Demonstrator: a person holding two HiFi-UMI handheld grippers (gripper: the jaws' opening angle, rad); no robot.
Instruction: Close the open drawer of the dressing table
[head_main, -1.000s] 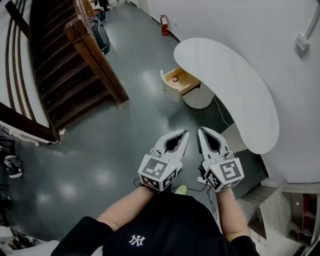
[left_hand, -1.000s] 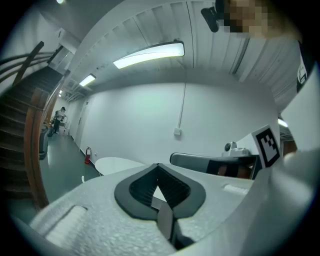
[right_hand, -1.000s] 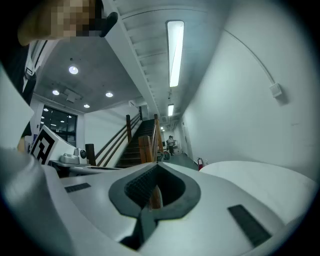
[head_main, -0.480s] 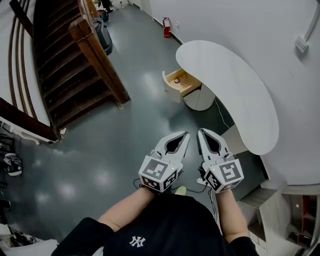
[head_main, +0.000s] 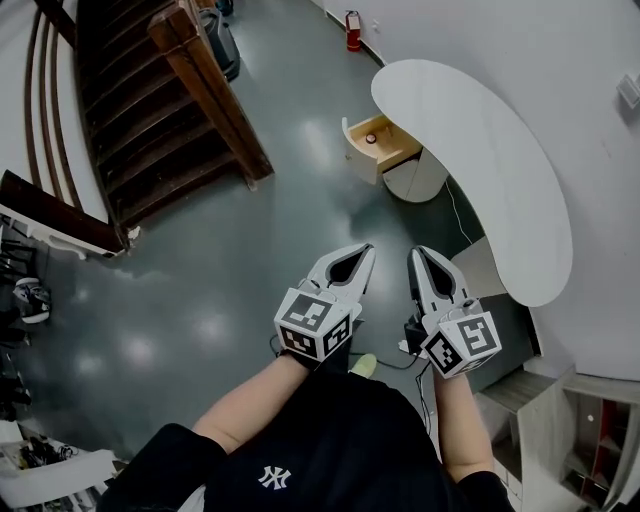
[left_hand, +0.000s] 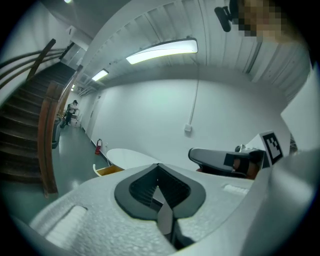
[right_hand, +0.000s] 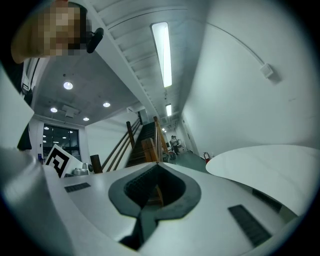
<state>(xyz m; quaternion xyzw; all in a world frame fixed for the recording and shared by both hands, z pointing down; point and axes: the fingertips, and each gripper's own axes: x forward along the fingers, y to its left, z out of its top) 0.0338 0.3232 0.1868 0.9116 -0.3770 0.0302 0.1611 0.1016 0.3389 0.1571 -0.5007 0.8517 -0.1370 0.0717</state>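
The white kidney-shaped dressing table (head_main: 480, 150) stands against the wall at the upper right of the head view. Its wooden drawer (head_main: 380, 148) is pulled open toward the floor, with a small round thing inside. In the left gripper view the drawer (left_hand: 107, 170) shows far off, just over the jaws. My left gripper (head_main: 367, 250) and right gripper (head_main: 417, 254) hang side by side in front of me, well short of the drawer. Both are shut with nothing between the jaws. In the right gripper view the table top (right_hand: 270, 167) lies at the right.
A dark wooden staircase (head_main: 150, 110) with a thick newel post rises at the upper left. A red fire extinguisher (head_main: 353, 30) stands by the far wall. A cable (head_main: 455, 215) hangs under the table. A grey glossy floor (head_main: 250, 260) spreads between me and the drawer. Shelving (head_main: 560, 440) sits at lower right.
The head view has shifted: the table and drawer now sit higher and further right. The left gripper has dropped slightly; the right one has barely moved. Both stay shut.
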